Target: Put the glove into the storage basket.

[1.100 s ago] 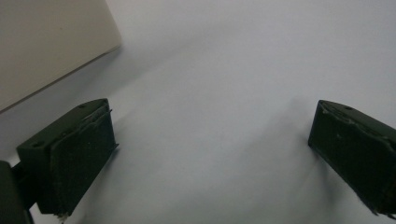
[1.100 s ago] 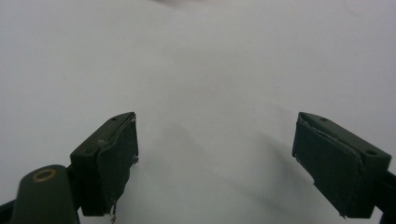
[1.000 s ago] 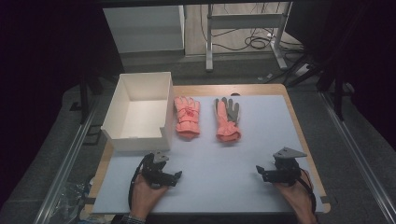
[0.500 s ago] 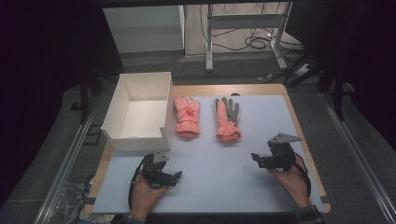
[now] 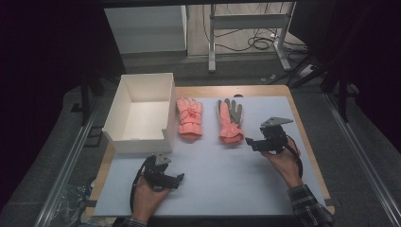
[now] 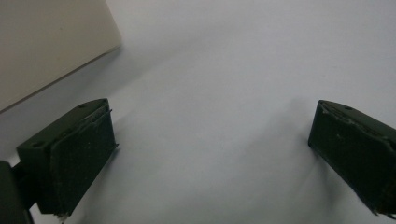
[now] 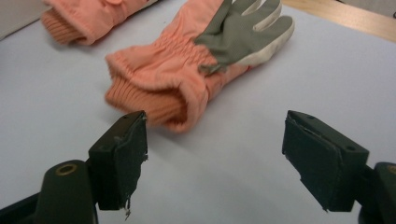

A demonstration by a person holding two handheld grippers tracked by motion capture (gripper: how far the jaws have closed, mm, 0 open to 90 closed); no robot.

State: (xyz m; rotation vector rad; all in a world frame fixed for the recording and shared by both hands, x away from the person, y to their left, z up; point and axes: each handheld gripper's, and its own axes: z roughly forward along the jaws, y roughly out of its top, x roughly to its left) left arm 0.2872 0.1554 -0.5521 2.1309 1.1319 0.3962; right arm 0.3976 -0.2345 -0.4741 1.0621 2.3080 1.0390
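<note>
Moved forward since earlier: right gripper, jaws apart, now just short of grey-palmed orange glove, cuff at 11 o'clock. Left gripper likewise wide, over bare mat.

box left of two gloves

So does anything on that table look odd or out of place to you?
Only slightly: the two gloves lie opposite ways up. The right glove shows its grey palm, the left glove its orange back. Otherwise nothing is spilled or damaged, and the white box sits upright.
</note>
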